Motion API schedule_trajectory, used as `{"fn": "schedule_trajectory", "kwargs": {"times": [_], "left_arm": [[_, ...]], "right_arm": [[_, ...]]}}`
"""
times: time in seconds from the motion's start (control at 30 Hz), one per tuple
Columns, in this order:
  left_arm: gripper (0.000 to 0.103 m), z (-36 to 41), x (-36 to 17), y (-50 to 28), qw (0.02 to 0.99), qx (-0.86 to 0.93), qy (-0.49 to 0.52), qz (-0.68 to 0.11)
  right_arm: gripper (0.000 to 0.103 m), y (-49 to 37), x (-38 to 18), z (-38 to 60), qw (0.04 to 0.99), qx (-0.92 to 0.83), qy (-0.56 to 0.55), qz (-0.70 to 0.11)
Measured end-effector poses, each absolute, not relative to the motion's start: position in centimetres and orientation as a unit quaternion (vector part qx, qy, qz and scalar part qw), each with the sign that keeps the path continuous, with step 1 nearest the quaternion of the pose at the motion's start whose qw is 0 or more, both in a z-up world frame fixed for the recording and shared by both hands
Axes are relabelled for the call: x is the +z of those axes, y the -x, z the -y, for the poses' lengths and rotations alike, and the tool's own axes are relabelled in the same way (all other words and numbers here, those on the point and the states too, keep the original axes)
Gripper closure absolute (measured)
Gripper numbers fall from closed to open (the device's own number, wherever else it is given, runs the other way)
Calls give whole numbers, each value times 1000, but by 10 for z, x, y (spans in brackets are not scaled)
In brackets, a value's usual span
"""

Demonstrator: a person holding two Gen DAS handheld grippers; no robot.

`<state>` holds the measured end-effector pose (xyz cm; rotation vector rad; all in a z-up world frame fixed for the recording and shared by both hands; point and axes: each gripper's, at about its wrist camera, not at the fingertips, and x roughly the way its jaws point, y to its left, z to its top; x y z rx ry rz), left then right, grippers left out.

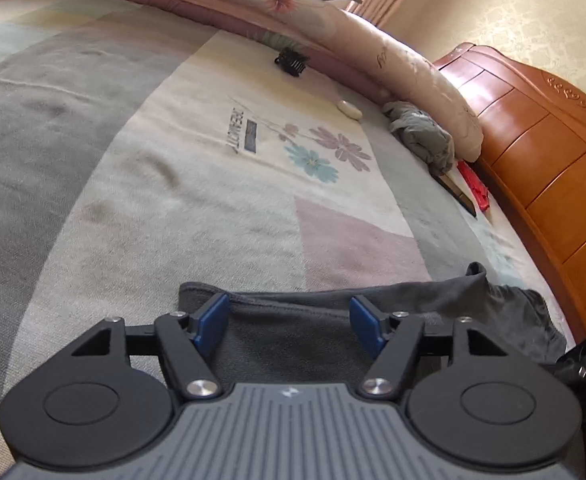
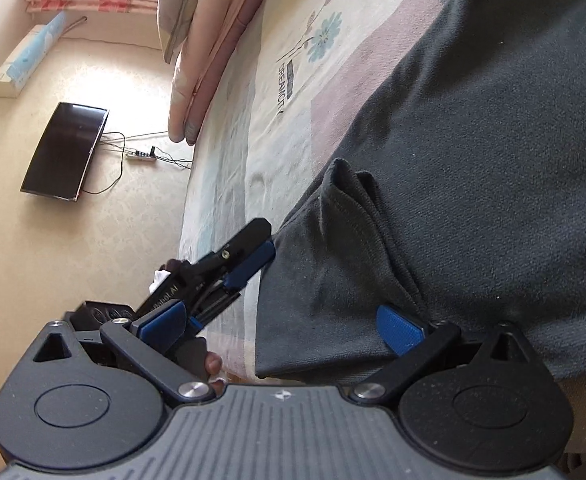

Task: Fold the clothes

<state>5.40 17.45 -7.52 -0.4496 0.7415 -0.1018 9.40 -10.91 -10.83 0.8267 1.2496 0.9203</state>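
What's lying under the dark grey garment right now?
The dark grey garment lies on the patchwork floral bedspread, whose pale and pink patches show around its edges. Whatever lies beneath its middle is covered. Both grippers, left and right, are open.

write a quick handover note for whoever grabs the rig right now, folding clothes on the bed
Left claw: open, holding nothing, its blue pads either side of the near edge of the dark grey garment.
Right claw: open, holding nothing, at a folded-over flap of that garment.
Garment: spread on the patterned bed sheet, near the wooden footboard. A crumpled grey cloth lies further up by the pink quilt.
Done: no finished fold visible.
Left: grip the edge, fold the garment; possibly the grey cloth afterwards.
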Motion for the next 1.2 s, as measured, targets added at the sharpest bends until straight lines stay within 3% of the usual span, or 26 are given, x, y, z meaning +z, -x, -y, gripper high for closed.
{"fn": "schedule_trajectory", "kwargs": {"times": [0.3, 0.47, 0.53, 0.8, 1.2], "left_arm": [[31, -205, -54, -24, 905, -25, 250, -342], [31, -210, -52, -8, 889, -41, 280, -359], [26, -205, -51, -1, 883, -64, 291, -362], [22, -186, -91, 12, 838, -112, 325, -423], [20, -175, -61, -12, 877, -81, 247, -403]], "right_arm": [[0, -117, -71, 87, 664, 442, -347, -493], [0, -134, -103, 88, 685, 396, -356, -498], [0, -132, -104, 99, 677, 396, -378, -491], [0, -108, -77, 111, 683, 418, -342, -491], [0, -91, -106, 120, 653, 410, -345, -536]]}}
